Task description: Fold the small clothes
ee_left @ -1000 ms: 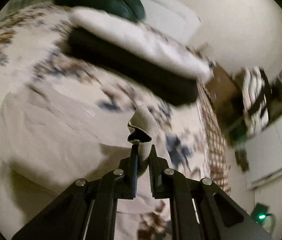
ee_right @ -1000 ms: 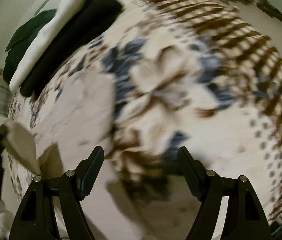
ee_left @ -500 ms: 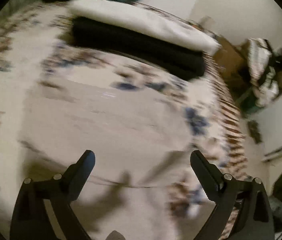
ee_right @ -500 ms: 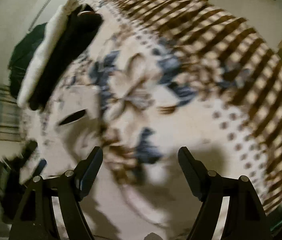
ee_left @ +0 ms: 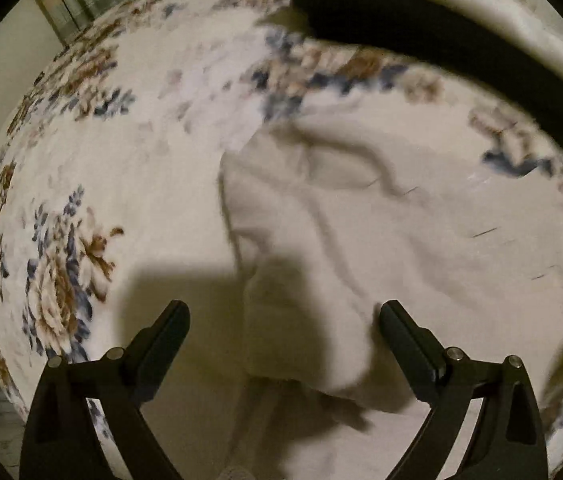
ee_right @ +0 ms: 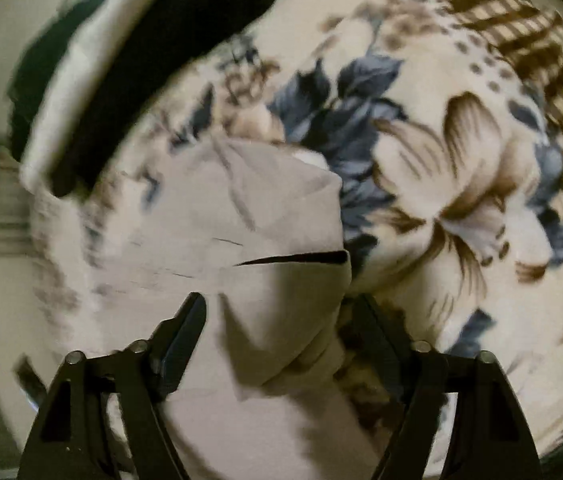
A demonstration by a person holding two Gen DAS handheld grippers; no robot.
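Beige garment [ee_left: 381,240] between both wide-spread tools, ungripped, on floral blanket [ee_left: 101,160]

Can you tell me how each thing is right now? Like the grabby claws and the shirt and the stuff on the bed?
Left gripper: open, holding nothing, over the garment's edge.
Right gripper: open, holding nothing, a corner of the garment between its fingers.
Beige garment: lying on the blanket, rumpled, partly folded.
Floral blanket: spread out under the garment.
Black pile: folded, lying behind the garment.

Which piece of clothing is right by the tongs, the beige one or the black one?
The beige garment, lying crumpled between both open tongs. The black folded one lies far back on the bed.
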